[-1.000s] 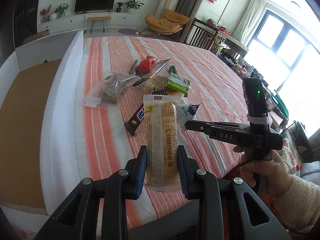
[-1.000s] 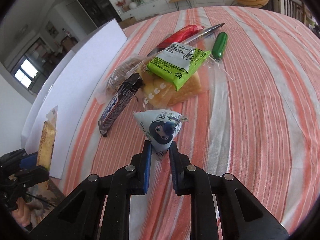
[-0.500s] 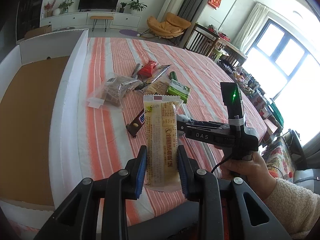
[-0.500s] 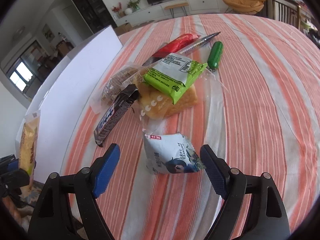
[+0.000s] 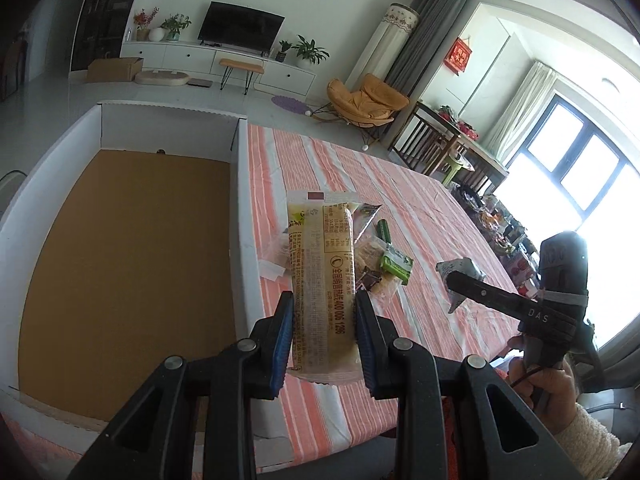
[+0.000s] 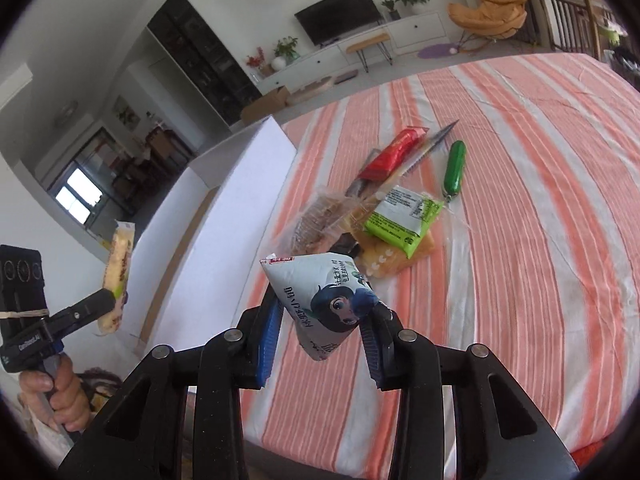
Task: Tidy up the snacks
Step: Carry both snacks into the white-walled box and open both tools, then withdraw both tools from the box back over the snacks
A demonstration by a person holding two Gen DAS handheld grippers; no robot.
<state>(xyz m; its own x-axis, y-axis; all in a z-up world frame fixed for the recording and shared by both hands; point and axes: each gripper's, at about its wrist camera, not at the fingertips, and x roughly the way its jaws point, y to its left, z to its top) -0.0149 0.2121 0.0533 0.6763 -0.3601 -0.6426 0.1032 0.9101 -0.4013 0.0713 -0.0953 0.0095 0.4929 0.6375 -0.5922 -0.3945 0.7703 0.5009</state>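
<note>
Our left gripper [image 5: 323, 332] pinches the yellow cake bar [image 5: 323, 276] beside the white box [image 5: 240, 216], while our right gripper [image 6: 322, 338] pinches the triangular cartoon pouch [image 6: 326, 300] above the striped bench [image 6: 520, 240].

Home living/dining room; wall-mounted TV [image 5: 241, 28] above a long white media console [image 5: 224, 65]; potted plants [image 5: 308, 49] and a red flower vase [image 5: 143, 26] on it; orange lounge chair [image 5: 366, 98] by grey curtains [image 5: 424, 40]; red Chinese good-luck hanging [image 5: 457, 55] on the wall; dark wooden dining chairs [image 5: 430, 142] near a big bright window [image 5: 576, 176]; dark glass-door cabinet [image 6: 196, 60] along one wall; table under an orange-striped cloth [image 6: 520, 200] with packaged snacks [image 6: 402, 222] on it; domestic furnishing throughout, no lab or shop fixtures.
</note>
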